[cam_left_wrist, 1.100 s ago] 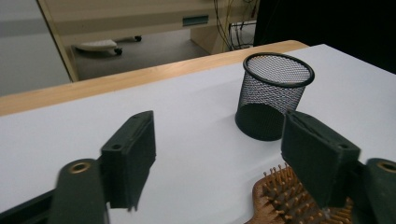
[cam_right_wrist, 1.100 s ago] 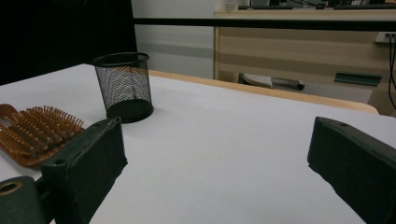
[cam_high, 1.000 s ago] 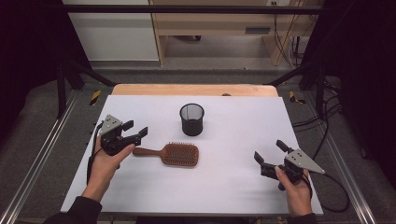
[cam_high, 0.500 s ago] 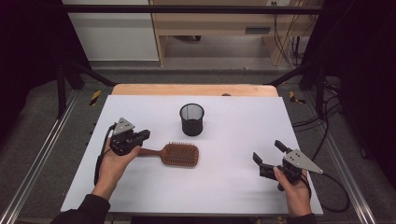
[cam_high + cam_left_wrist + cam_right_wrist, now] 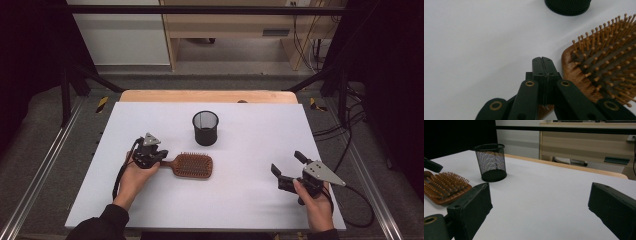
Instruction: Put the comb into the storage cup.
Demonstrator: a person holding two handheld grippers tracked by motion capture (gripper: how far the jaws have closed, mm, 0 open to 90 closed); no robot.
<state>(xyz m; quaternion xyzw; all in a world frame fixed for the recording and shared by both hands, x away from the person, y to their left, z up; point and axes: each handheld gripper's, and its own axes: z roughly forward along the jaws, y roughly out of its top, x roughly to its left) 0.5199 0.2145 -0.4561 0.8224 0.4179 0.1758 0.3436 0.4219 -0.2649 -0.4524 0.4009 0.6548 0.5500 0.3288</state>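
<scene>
Left claw (image 5: 156,156) is pinching the handle of the wooden hairbrush (image 5: 192,165), which is lying bristles-up at center-left of the white surface (image 5: 250,200). Right claw (image 5: 289,170) is hovering spread at lower right, holding nothing.

Even overhead light keeps the white table (image 5: 250,200) bright with only soft, faint shadows, while the surroundings fall into near black, and in the left gripper view the brush (image 5: 604,65) bristles blur toward the frame's edge.
</scene>
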